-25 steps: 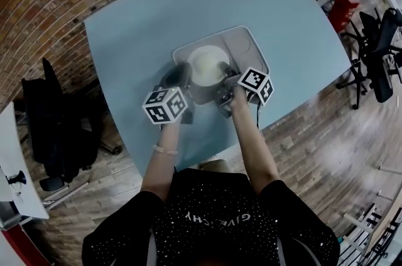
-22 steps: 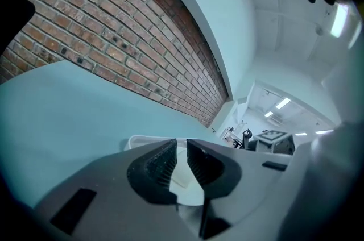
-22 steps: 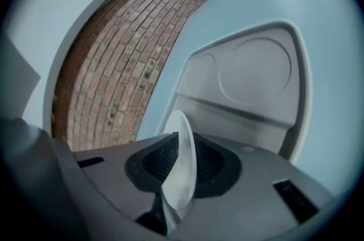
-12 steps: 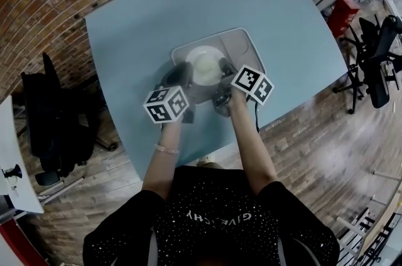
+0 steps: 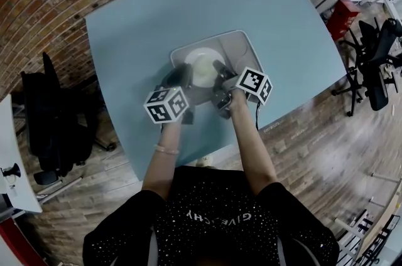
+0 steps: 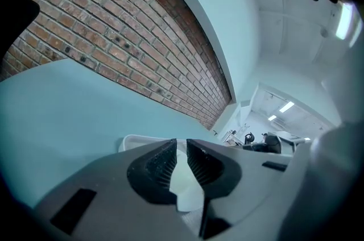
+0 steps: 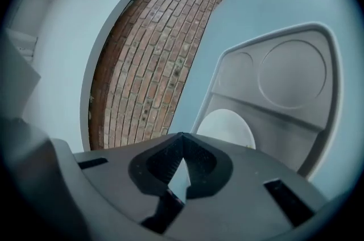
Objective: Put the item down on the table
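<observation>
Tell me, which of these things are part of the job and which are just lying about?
Part of the job:
grey tray
white dish on it
blue table
left tool
right tool

Lying about:
black chair
red object
white side table

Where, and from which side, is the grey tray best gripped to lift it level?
Grip the tray by its thin raised rim on the edge nearest the person, coming from that side: left tool left of the white plate, right tool right of it. Wide and loaded, it likely needs two spaced holds to stay level.
</observation>
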A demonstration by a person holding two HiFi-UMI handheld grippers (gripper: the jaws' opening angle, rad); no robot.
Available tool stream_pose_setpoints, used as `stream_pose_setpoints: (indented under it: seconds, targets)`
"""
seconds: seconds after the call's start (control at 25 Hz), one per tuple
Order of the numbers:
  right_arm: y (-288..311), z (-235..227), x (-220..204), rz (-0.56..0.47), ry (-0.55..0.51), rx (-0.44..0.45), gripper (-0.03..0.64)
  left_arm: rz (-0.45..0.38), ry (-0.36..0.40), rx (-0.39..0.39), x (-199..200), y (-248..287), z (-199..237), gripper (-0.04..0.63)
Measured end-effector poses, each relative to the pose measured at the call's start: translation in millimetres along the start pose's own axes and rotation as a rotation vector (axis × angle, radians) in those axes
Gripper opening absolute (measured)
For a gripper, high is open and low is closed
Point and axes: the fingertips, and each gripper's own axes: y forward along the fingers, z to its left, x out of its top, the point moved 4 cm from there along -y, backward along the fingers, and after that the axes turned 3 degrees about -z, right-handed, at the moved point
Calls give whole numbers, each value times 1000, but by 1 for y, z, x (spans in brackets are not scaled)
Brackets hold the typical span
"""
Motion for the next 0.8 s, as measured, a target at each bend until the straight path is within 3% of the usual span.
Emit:
stream_pose_setpoints:
  seconds: [0.8]
  targets:
    - [-10,-5,1,-20,71,-3,12,20,-14,7,-10,-8,-2,60]
